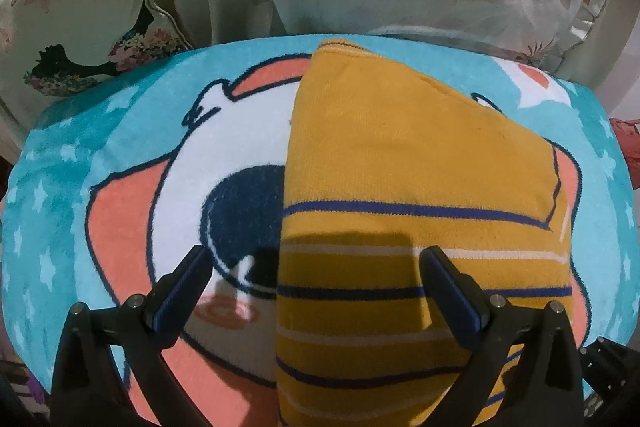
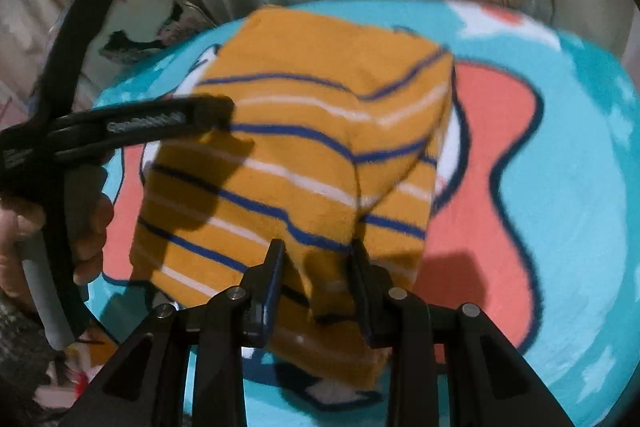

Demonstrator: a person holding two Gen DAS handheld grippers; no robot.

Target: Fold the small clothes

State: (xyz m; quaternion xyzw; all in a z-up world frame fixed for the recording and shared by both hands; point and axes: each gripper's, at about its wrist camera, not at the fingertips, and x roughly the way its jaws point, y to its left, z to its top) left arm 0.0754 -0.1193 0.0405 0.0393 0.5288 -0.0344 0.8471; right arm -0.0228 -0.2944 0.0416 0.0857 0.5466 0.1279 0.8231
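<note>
Yellow striped garment (image 2: 304,163) pinched in right gripper's (image 2: 316,267) jaws; left gripper's (image 1: 316,267) jaws spread.

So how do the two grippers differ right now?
The left gripper has its jaws spread wide and holds nothing; the right gripper has its jaws closed on a raised fold of the yellow striped garment. The left straddles the garment's side edge; the right is at its near end. Both point down over the cartoon towel.
</note>
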